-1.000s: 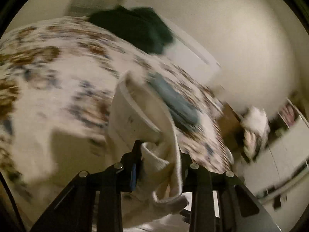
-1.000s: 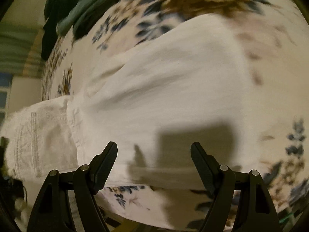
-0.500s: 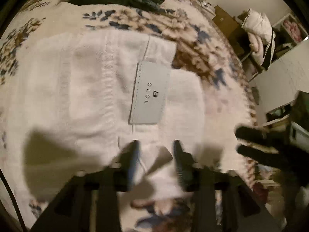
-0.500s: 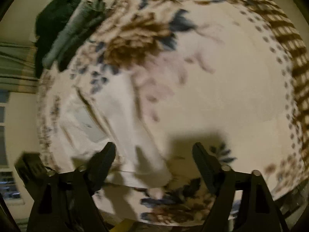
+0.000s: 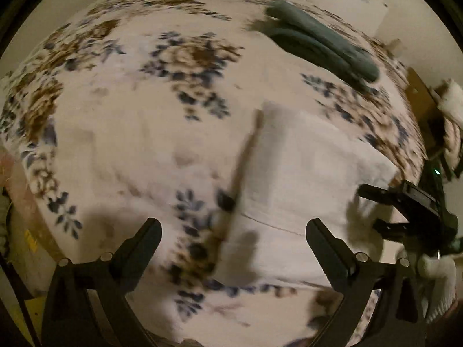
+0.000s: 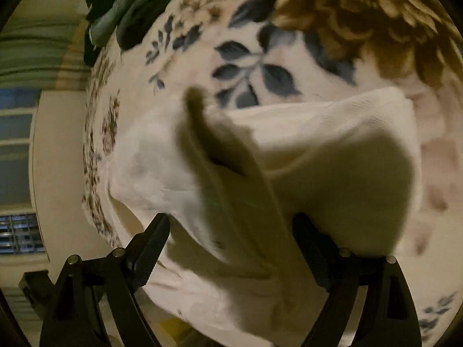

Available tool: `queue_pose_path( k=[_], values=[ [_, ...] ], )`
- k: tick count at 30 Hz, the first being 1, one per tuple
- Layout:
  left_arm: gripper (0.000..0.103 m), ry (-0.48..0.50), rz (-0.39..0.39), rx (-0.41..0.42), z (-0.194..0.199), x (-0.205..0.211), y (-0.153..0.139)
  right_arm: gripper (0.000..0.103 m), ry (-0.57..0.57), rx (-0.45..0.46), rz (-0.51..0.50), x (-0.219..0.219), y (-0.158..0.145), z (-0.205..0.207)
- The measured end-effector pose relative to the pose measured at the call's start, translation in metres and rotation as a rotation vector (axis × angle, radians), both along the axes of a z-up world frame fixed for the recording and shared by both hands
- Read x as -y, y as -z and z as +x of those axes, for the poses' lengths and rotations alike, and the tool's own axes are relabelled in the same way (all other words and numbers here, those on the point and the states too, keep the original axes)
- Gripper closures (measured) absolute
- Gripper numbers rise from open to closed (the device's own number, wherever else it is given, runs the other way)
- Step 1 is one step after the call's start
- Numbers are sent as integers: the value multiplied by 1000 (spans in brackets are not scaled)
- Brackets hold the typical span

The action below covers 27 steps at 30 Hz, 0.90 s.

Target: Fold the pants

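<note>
I am hovering my left gripper (image 5: 233,235) and right gripper (image 6: 230,235), both wide and empty, over the white pants (image 5: 303,179) lying partly folded near the bed's (image 5: 121,133) front edge, aiming to pinch both layers squarely before folding.

Matte black left claw (image 5: 233,232), silver screws (ridged pads), right claw (image 6: 231,228) alike

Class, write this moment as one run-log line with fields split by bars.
left tool: open, holding nothing | right tool: open, over pants | pants: white, folded on the floral blanket | green clothes: piled at far edge
</note>
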<state>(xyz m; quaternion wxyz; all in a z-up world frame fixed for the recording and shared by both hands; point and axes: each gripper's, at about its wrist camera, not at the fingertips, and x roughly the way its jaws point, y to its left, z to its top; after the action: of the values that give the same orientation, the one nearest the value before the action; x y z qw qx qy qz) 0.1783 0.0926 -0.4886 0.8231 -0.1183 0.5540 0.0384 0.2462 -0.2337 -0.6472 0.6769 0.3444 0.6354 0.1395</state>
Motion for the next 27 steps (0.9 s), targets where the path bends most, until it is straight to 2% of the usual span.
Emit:
queue_pose_path(
  k=[1, 3, 5, 9, 11, 14, 15, 17, 18, 20, 22, 23, 25, 26, 27],
  values=[
    [1, -7, 13, 4, 3, -2, -2, 83, -16, 14, 17, -6, -7, -1],
    [1, -7, 12, 19, 10, -1, -5, 86, -22, 53, -17, -8, -26, -10],
    [1, 2, 0, 31, 15, 3, -12, 88, 19, 91, -17, 5, -51, -28],
    [1, 40, -56, 55, 28, 15, -23, 89, 180, 114, -75, 69, -90, -68],
    [1, 65, -90, 55, 39, 26, -24, 89, 249, 83, -139, 107, -92, -85],
    [1, 104, -135, 41, 60, 45, -16, 89, 309, -16, -200, 154, -69, -101],
    [1, 118, -149, 32, 69, 53, -12, 87, 315, -58, -188, 165, -54, -103],
    [1, 152, -186, 7, 89, 68, 1, 76, 303, -146, -136, 178, -25, -102],
    [1, 164, -198, -9, 98, 76, 8, 67, 306, -177, -110, 183, -17, -101],
    [1, 202, -238, -61, 120, 90, 25, 55, 333, -150, -112, 191, -17, -101],
    [1, 225, -272, -118, 142, 104, 44, 24, 365, -90, -94, 199, -23, -97],
    [1, 233, -285, -139, 151, 110, 52, 20, 359, -84, -104, 200, -18, -93],
    [2, 263, -330, -194, 168, 120, 72, 20, 330, -120, -115, 199, -2, -82],
    [10, 275, -341, -209, 174, 123, 78, 20, 334, -155, -79, 201, 13, -76],
    [41, 290, -363, -206, 178, 125, 82, 20, 340, -170, -41, 206, 24, -75]
  ],
)
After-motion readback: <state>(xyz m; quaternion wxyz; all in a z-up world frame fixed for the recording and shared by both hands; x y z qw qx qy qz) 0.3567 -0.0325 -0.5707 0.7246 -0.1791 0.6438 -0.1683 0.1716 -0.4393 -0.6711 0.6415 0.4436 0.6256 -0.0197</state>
